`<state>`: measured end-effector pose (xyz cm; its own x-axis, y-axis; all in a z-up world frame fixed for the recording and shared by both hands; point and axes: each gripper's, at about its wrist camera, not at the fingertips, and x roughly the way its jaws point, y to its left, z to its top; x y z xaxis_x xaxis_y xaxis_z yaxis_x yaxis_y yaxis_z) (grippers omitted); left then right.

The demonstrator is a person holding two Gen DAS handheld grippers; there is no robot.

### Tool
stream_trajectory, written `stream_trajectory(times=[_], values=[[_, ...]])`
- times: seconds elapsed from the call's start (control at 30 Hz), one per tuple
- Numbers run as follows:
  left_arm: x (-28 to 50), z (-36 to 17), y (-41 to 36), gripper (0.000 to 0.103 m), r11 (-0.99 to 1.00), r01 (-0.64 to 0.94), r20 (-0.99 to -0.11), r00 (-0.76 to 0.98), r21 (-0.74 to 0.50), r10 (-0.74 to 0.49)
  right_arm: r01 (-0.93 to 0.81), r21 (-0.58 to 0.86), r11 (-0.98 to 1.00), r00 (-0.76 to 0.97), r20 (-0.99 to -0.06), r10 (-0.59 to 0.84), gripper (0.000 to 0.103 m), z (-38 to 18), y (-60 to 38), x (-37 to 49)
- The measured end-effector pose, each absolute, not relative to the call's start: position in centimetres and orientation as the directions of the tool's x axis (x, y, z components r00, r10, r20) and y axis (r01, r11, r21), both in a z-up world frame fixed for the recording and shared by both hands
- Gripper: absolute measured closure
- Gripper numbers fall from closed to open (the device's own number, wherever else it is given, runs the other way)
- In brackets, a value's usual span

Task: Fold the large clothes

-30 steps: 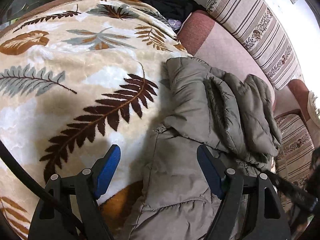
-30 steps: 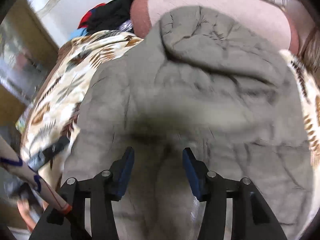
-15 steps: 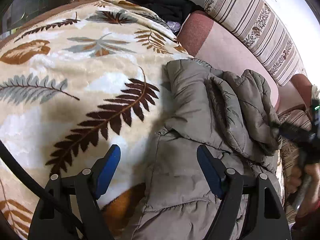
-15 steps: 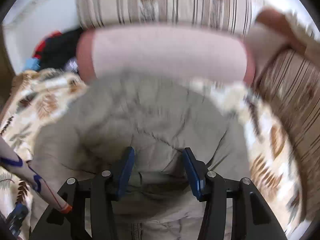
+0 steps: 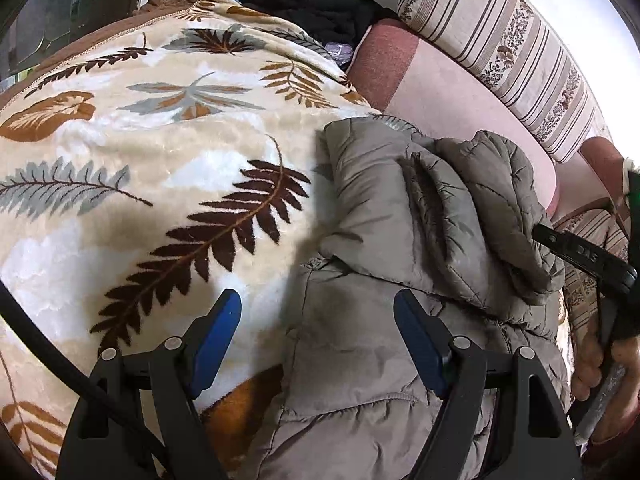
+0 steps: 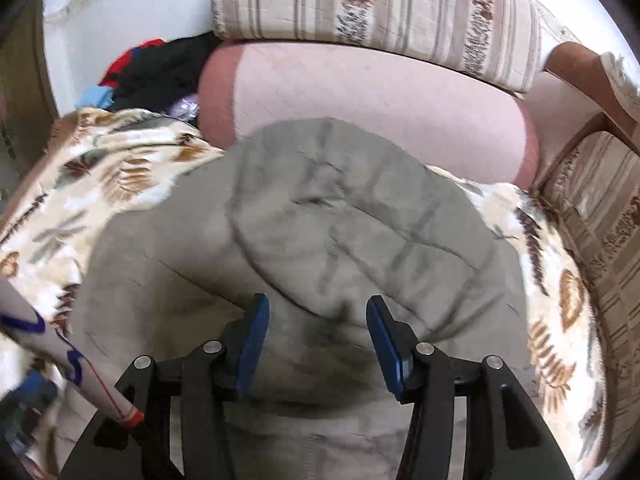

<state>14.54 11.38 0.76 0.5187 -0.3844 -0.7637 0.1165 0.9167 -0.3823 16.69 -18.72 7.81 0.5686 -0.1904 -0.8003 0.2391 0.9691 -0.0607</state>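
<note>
A large olive-grey puffer jacket [image 5: 400, 216] lies on a leaf-print blanket [image 5: 160, 152], its hood and upper part bunched in folds toward the sofa. My left gripper [image 5: 318, 340] is open and empty, held above the jacket's left edge where it meets the blanket. My right gripper [image 6: 316, 340] is open and empty, held just above the jacket [image 6: 340, 232], near the rounded hood. The right gripper's black body [image 5: 580, 256] and the hand holding it show at the right edge of the left wrist view.
A pink sofa cushion [image 6: 380, 104] and a striped back cushion [image 6: 380, 4] stand behind the jacket. A pile of black, red and blue clothes [image 5: 304, 0] lies at the blanket's far end. A striped armrest [image 6: 600, 208] is at the right.
My right gripper swung up from low over the jacket body toward the hood and sofa; both jaws stayed open. My left gripper barely moved. The right gripper's body entered the left wrist view.
</note>
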Motion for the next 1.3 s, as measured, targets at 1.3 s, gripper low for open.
stream_trajectory(times=[1.3], values=[[6.7,4.0,13.4,0.025,0.894,0.169,-0.745,0.502,-0.414,-0.44,0.468,-0.019,0.883,0.394,-0.891,-0.228,0.019,7.8,-38.2,-10.9]])
